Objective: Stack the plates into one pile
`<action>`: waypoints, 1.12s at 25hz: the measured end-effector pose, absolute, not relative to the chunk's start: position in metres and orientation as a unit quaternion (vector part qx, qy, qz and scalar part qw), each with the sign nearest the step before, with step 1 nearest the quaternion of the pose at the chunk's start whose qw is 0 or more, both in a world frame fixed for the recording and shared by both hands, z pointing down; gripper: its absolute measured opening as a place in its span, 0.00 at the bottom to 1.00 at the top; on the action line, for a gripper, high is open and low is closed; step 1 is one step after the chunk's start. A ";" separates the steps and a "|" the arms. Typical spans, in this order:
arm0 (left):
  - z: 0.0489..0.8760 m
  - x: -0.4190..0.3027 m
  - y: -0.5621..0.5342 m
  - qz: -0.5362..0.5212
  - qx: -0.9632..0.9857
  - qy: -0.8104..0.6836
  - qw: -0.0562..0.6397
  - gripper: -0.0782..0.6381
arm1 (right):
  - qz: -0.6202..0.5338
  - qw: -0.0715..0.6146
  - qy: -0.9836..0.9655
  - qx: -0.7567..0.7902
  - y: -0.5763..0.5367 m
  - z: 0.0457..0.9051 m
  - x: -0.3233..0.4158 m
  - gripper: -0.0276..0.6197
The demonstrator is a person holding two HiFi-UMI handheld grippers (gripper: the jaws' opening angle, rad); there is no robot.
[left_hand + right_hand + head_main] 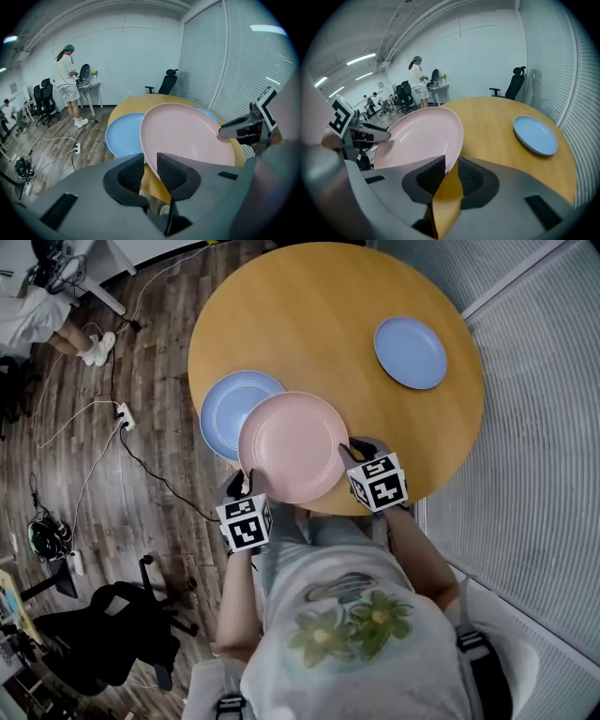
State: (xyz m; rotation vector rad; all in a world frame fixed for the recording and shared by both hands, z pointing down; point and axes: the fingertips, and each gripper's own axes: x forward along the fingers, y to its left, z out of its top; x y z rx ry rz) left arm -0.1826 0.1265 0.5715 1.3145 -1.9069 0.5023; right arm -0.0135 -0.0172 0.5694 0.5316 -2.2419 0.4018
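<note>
Holding a pink plate [292, 446] by two opposite edges, above the near part of a round desk [328, 306]. Clamped on the plate's left rim with the left gripper [246, 484], jaws closed onto the edge, one pad on each face. Clamped the same way on the right rim with the right gripper [350, 454], jaws tight on the edge.

Raised off the desk and tilted, as seen in both gripper views. Overlapping, from the head view, the right part of a near blue plate [223, 409] lying flat by the desk's left edge. Impossible to tell whether touching it or hanging just above.

Well apart, toward the desk's far right: a far blue plate [411, 352], flat and alone on the wood.

Left of the desk: a wooden floor [159, 362] with cables [94, 456] trailing across it, and a black chair [112, 629] at lower left. In the background of the gripper views: a person [65, 77] standing at a white table by the wall.
</note>
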 end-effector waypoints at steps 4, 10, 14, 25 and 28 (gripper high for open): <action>0.573 -0.205 0.127 0.196 0.500 -0.754 0.379 0.24 | 0.152 0.395 -0.884 0.197 -0.020 0.570 -0.038 0.20; 0.570 -0.236 0.124 0.191 0.484 -0.764 0.383 0.24 | 0.149 0.395 -0.887 0.185 -0.025 0.568 -0.072 0.20; 0.571 -0.256 0.120 0.194 0.474 -0.767 0.386 0.24 | 0.148 0.398 -0.888 0.177 -0.032 0.568 -0.094 0.20; 0.585 -0.301 0.108 0.207 0.468 -0.763 0.394 0.24 | 0.156 0.409 -0.883 0.171 -0.043 0.584 -0.139 0.20; 0.587 -0.312 0.103 0.213 0.469 -0.759 0.399 0.24 | 0.157 0.416 -0.879 0.171 -0.047 0.588 -0.149 0.20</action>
